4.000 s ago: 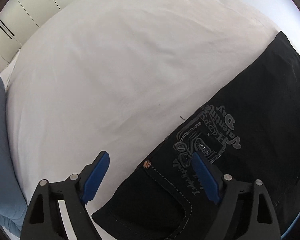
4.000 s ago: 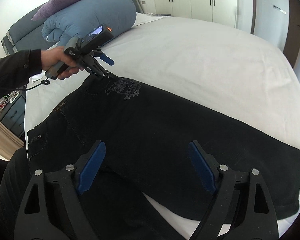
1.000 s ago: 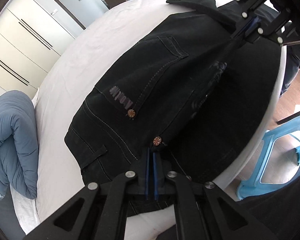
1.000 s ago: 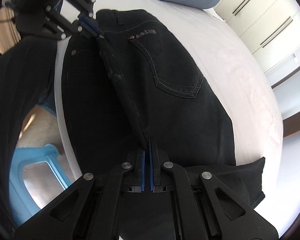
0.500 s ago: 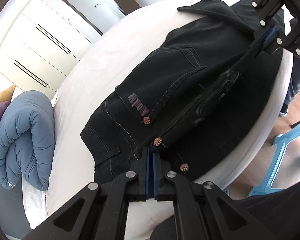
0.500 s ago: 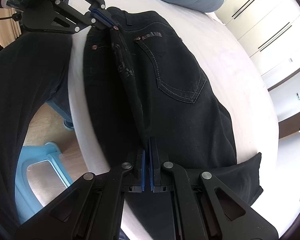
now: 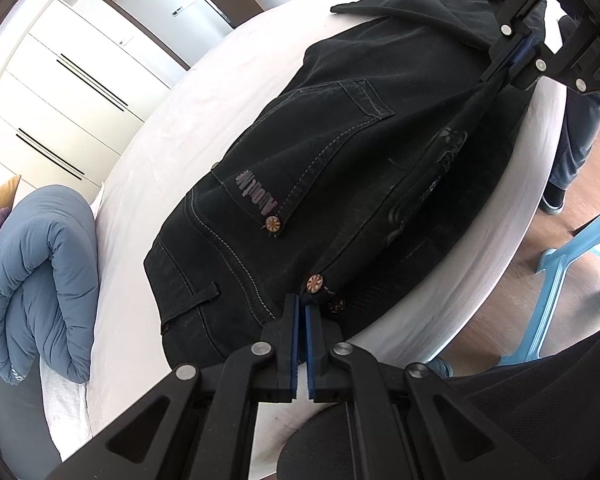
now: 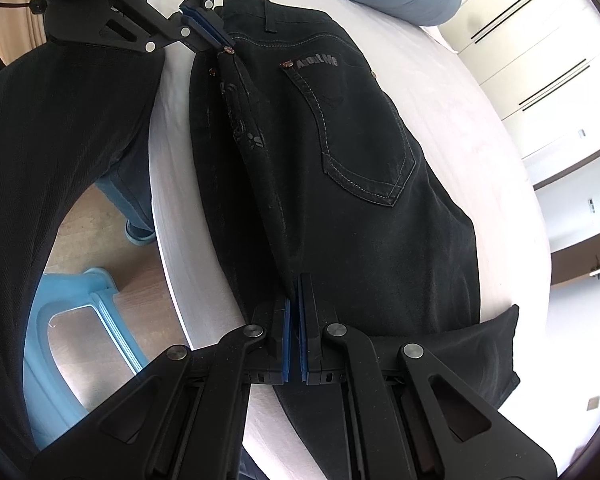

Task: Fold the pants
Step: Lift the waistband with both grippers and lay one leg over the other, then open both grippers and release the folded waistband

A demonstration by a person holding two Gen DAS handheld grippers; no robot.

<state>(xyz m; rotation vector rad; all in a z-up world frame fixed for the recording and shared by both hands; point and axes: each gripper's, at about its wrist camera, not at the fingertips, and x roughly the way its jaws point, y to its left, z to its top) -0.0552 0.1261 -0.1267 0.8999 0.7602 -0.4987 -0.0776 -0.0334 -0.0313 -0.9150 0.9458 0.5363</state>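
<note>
Black jeans (image 7: 320,152) lie on the white bed (image 7: 188,120), folded lengthwise, back pocket up. My left gripper (image 7: 302,300) is shut on the waistband edge beside a copper rivet. My right gripper (image 8: 295,280) is shut on the same folded edge further down the leg. The edge is stretched taut between them, raised above the lower layer near the bed's side. Each gripper shows in the other's view: the right one (image 7: 514,60) at top right, the left one (image 8: 216,36) at top left. The jeans also show in the right wrist view (image 8: 360,160). A leg end (image 8: 496,344) lies turned sideways.
A rolled blue duvet (image 7: 36,272) lies at the head of the bed. White wardrobes (image 7: 60,80) and a door stand beyond. A light blue plastic stool (image 8: 72,320) stands on the wooden floor beside the bed. The person's dark-clothed body (image 8: 52,128) is close by.
Four seconds ago both grippers were open over the flat-spread jeans. Since then both closed on one edge and carried it over toward the bed's side. In the last second the edge shifted slightly.
</note>
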